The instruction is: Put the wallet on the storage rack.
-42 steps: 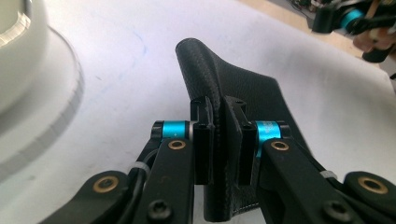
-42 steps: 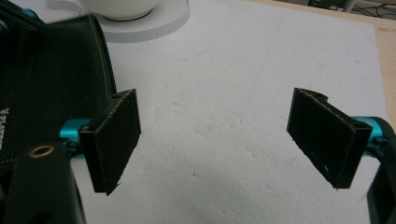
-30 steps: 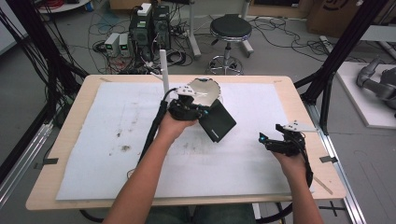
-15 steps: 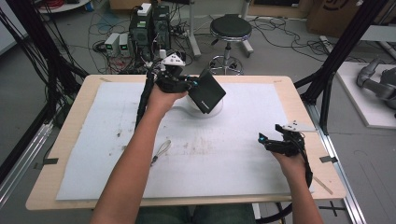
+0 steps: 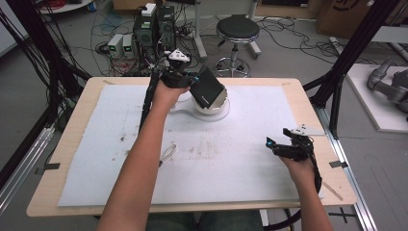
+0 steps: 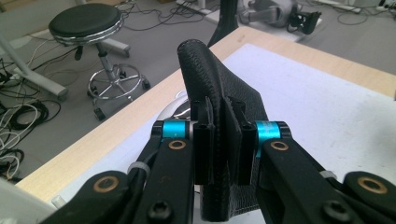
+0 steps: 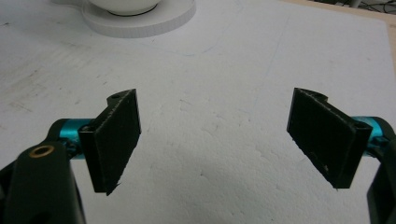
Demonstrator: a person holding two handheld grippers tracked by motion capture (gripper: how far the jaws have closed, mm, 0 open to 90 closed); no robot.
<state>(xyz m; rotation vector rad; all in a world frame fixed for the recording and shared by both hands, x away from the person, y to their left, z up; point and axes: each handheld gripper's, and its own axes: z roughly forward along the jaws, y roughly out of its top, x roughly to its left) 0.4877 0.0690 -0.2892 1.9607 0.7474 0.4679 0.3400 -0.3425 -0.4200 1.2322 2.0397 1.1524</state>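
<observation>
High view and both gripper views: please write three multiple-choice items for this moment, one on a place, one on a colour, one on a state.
1. Where is the black pouch?
A. lifted above the white dish at the far side of the table
B. lying flat near the right gripper
C. on the stool

2. What colour is the sheet covering the table?
A. green
B. white
C. red

3. How do the jaws of the right gripper stand?
A. shut on the pouch
B. shut on nothing
C. open, with nothing between them

Answers:
1 A, the high view shows the left gripper holding the pouch over the white dish.
2 B, the sheet is white in the high view.
3 C, the right gripper view shows the two pads far apart over bare sheet.
</observation>
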